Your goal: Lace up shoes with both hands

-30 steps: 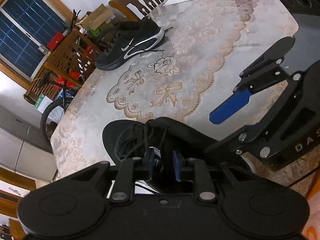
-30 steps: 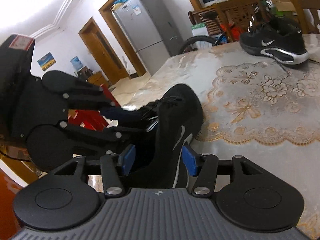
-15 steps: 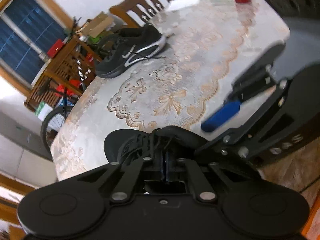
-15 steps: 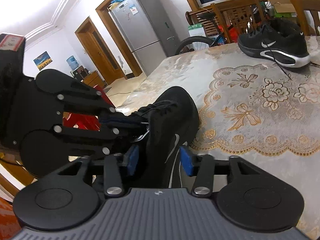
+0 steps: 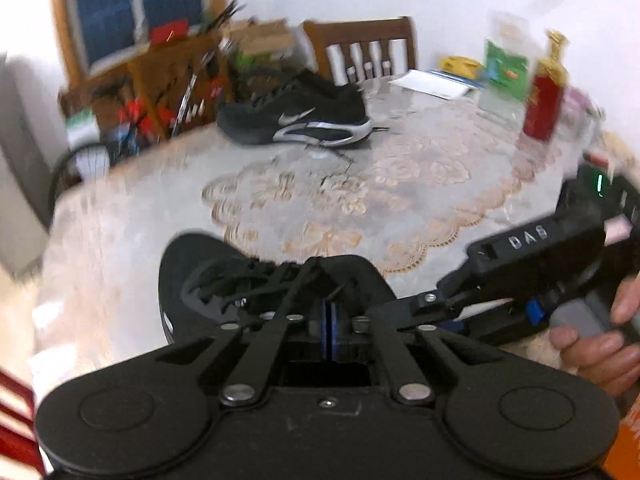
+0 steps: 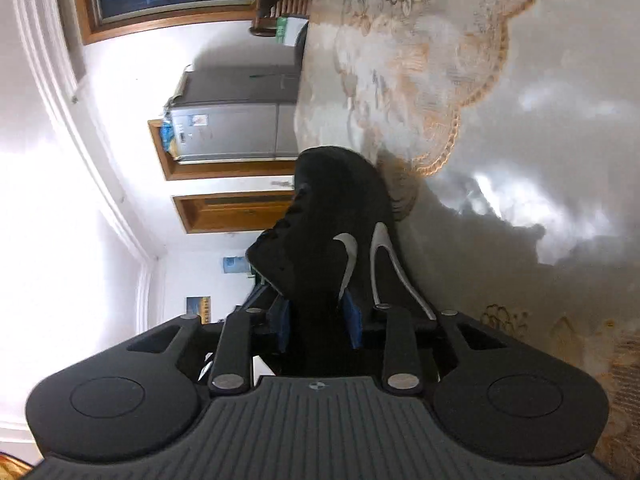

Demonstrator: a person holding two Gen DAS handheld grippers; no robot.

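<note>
A black shoe (image 5: 200,276) with a silver swoosh lies at the table's near edge, toe pointing away. My left gripper (image 5: 330,312) is shut over the shoe's opening, just behind the black laces (image 5: 240,276); whether a lace is pinched between its blue pads I cannot tell. The right gripper's body (image 5: 536,252) reaches in from the right, held by a hand (image 5: 592,344). In the right wrist view, rolled on its side, my right gripper (image 6: 318,316) is closing, and its blue pads (image 6: 353,320) press on both sides of the shoe's (image 6: 340,208) heel.
The second black shoe (image 5: 296,120) lies far across the lace tablecloth (image 5: 360,200). A red bottle (image 5: 544,100), papers (image 5: 432,82) and packets stand at the back right, with a wooden chair (image 5: 360,48) behind. A fridge (image 6: 236,132) stands beyond the table.
The left jaws went from slightly apart to shut, and the left view rolled. The right gripper rolled about a quarter turn, sank, and narrowed onto the shoe's heel.
</note>
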